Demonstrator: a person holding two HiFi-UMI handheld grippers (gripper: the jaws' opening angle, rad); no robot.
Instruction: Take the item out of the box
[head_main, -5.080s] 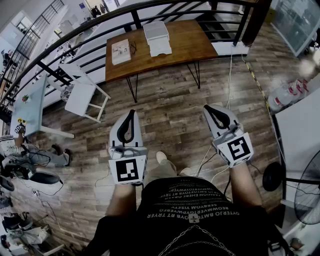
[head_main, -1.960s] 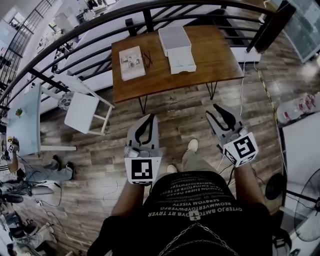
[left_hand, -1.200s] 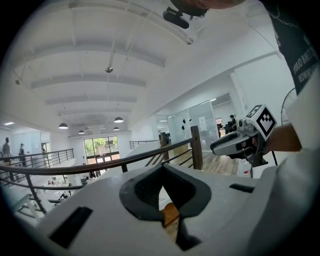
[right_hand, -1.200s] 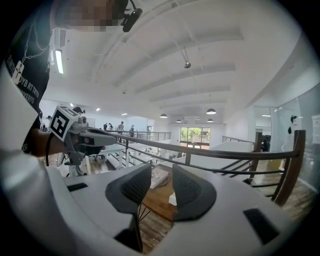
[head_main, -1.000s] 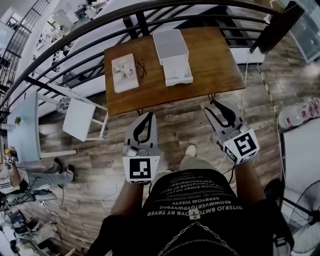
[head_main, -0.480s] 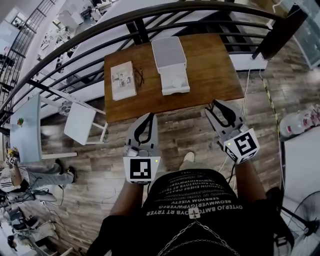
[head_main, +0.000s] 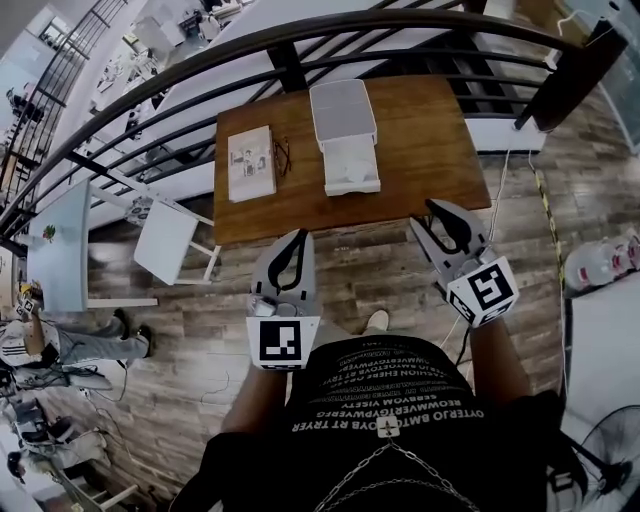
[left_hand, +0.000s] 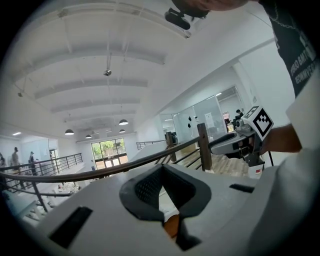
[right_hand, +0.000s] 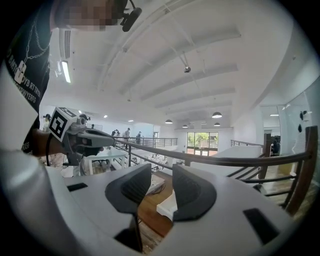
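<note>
Looks like a mezzanine: dark wood-plank floor (head_main: 380, 265), a curved black metal railing (head_main: 288, 70) along the edge, and a brown wooden table on black hairpin legs (head_main: 440, 150) right up against it. There's a small white chair (head_main: 165, 240) just left of the table. Overhead is a white beamed ceiling (left_hand: 100, 65) with round pendant lamps (left_hand: 124, 122), and there's a big window (right_hand: 200, 140) at the far end.

Beyond the left gripper (head_main: 297, 238) and the right gripper (head_main: 436, 212): one wooden table (head_main: 430, 140), one white box (head_main: 345, 135), one booklet (head_main: 251, 163), one pair of glasses (head_main: 283, 155).

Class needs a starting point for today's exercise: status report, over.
Left gripper shut, empty; right gripper open, empty. Box open on table, untouched. Nothing blocking the way.
</note>
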